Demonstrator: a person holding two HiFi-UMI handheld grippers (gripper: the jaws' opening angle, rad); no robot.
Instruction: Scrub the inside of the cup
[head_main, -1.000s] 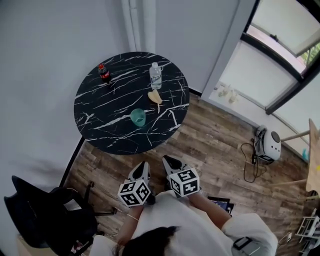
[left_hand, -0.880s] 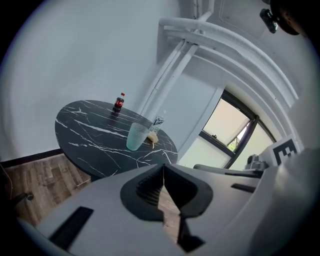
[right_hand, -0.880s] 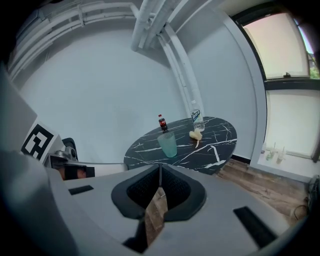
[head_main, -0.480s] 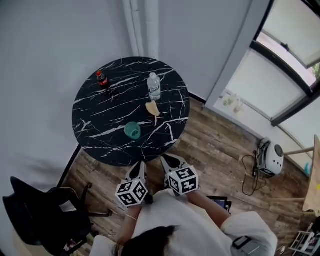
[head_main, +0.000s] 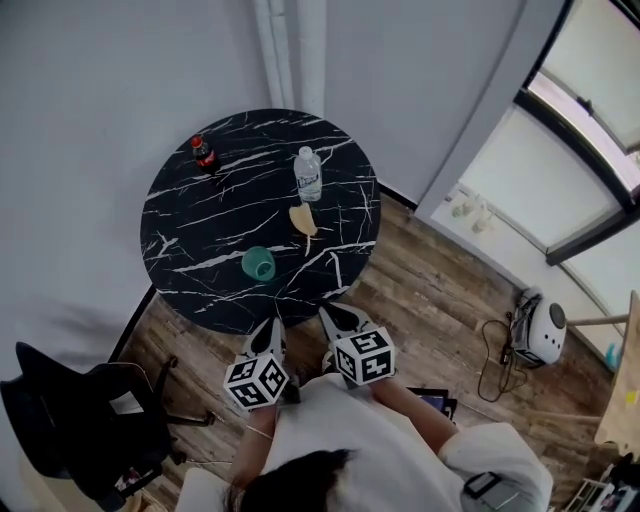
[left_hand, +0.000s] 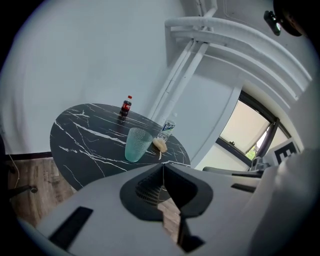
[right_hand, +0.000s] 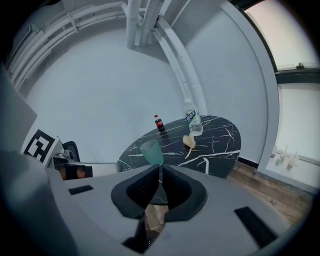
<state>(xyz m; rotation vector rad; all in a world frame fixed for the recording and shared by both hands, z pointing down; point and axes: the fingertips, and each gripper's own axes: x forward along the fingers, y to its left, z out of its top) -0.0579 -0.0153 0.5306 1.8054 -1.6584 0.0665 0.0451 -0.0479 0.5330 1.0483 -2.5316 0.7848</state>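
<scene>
A teal ribbed cup (head_main: 258, 264) (left_hand: 137, 144) (right_hand: 151, 151) stands upright on the round black marble table (head_main: 200, 230), near its front edge. A pale yellow scrubbing brush (head_main: 303, 220) (left_hand: 160, 145) (right_hand: 189, 141) lies behind it, beside a clear water bottle (head_main: 308, 174). My left gripper (head_main: 274, 331) (left_hand: 163, 165) and right gripper (head_main: 330, 318) (right_hand: 160, 167) are both shut and empty. They hang side by side over the wooden floor, just short of the table's front edge, and point towards the cup.
A small cola bottle (head_main: 204, 154) stands at the table's far left. A black office chair (head_main: 80, 420) is at the left on the floor. A white appliance (head_main: 538, 330) with a cable sits on the floor at the right, near the window wall.
Both grippers have moved forward towards the table, side by side. The table and its objects now sit closer to them in the head view. Both stay shut.
</scene>
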